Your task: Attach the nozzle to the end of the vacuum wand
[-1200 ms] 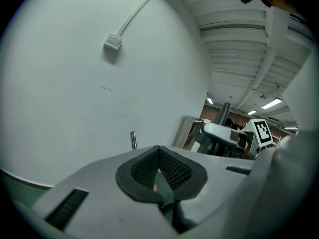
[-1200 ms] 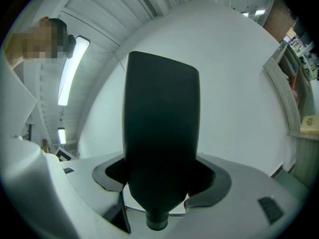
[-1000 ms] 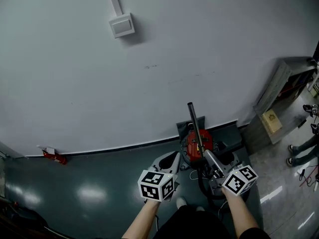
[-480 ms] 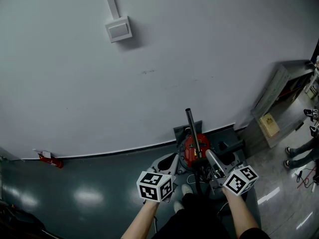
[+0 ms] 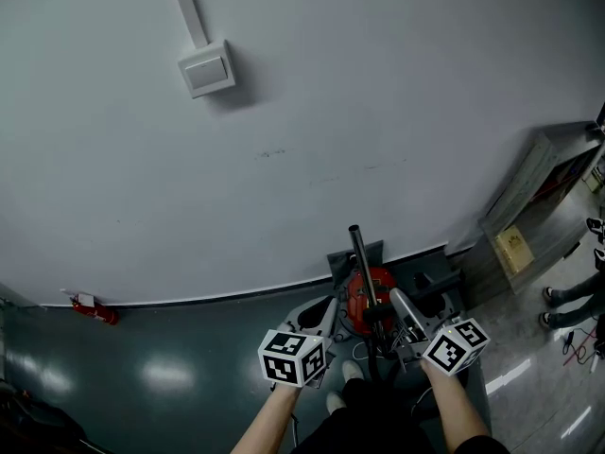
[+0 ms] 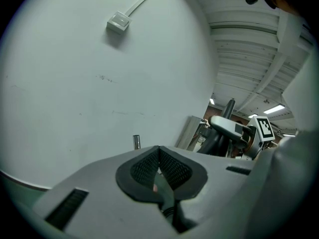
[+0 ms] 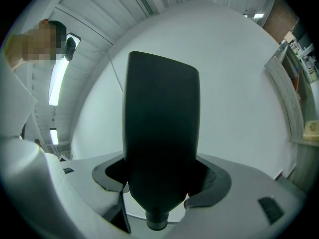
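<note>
My right gripper [image 7: 160,183] is pinching the vacuum wand [image 5: 358,258] low on its dark tube, pads pressed to both sides. The wand runs up and away from me toward the far wall [image 5: 284,112], w/ its open end free at the top. My left gripper [image 6: 159,156] is pressed together w/ nothing in it, hovering just left of the red vacuum body [image 5: 352,301], which sits on the floor by the wall near my feet. I can't pick out the nozzle in any view, so no idea yet where it lies. The wand looks like a stiff, smooth tube, prob. light but long, so gripped this low the far end will likely swing w/ any wrist wobble. The surface could also slip or roll in the pads. I'd hold firm and square across the tube. The nozzle is prob. light plastic w/ a push fit. I'd take it by its body, leaving the collar clear, then push straight along the tube.
</note>
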`<state>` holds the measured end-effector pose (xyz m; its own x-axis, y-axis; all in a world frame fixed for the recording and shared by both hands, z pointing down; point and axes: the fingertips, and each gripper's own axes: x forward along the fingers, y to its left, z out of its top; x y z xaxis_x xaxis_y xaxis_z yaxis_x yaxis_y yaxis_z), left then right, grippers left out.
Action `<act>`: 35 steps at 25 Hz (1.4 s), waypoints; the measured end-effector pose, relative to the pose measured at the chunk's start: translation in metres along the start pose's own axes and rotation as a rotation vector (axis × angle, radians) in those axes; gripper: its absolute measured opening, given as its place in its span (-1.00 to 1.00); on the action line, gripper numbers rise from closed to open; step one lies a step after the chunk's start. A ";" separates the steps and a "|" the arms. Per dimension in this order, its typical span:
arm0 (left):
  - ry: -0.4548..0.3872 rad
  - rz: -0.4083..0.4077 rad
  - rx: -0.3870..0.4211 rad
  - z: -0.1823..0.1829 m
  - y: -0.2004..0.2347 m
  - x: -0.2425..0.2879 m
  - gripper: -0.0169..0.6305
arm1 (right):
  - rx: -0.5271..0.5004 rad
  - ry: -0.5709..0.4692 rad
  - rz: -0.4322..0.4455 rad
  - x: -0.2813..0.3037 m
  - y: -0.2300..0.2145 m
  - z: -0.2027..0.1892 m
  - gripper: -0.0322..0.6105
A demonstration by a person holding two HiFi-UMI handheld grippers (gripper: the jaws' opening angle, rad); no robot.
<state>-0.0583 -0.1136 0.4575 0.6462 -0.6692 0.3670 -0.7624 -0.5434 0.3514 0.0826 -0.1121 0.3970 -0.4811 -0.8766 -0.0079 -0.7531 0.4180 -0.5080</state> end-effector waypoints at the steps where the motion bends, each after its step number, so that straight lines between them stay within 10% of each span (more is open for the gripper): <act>1: 0.001 0.001 0.000 0.002 0.001 0.005 -0.93 | 0.002 0.001 -0.001 0.003 -0.005 0.002 0.11; 35: 0.057 0.008 -0.046 0.010 0.054 0.140 -0.93 | 0.086 -0.087 -0.023 0.082 -0.109 0.059 0.11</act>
<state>-0.0091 -0.2414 0.5193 0.6422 -0.6429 0.4174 -0.7657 -0.5135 0.3872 0.1512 -0.2437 0.4010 -0.4205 -0.9047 -0.0686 -0.7202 0.3788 -0.5812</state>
